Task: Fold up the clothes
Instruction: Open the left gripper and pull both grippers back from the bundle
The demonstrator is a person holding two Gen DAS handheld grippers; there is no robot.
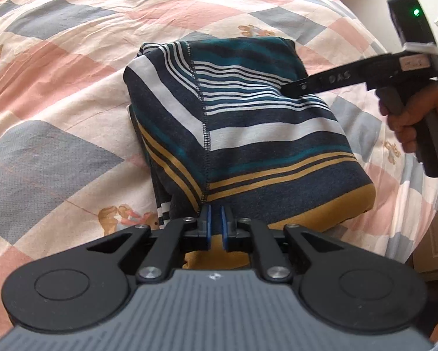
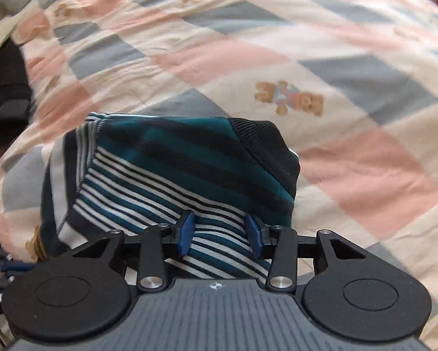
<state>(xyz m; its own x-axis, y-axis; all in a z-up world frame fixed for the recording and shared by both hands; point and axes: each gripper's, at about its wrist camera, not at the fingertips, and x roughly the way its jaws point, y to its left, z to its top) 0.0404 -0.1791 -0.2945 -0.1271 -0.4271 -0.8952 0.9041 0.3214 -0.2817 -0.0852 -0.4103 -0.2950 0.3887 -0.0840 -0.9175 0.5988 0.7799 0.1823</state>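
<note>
A striped garment [image 1: 242, 134], navy, teal, white and mustard, lies folded into a compact bundle on the bed; it also shows in the right wrist view [image 2: 172, 172]. My left gripper [image 1: 216, 213] is at the bundle's near mustard-striped edge, its blue pads almost together with a narrow gap and no cloth visibly between them. My right gripper [image 2: 220, 231] is open, its pads spread over the white-striped top of the bundle. In the left wrist view the right gripper [image 1: 289, 90] reaches in from the right and rests on the bundle's top.
The bed is covered by a quilt [image 1: 72, 58] of pink, grey and cream checks with teddy bear prints [image 2: 289, 98]. A dark object [image 2: 5, 87] lies at the left edge of the bed. A wall and door [image 1: 435, 234] stand at the right.
</note>
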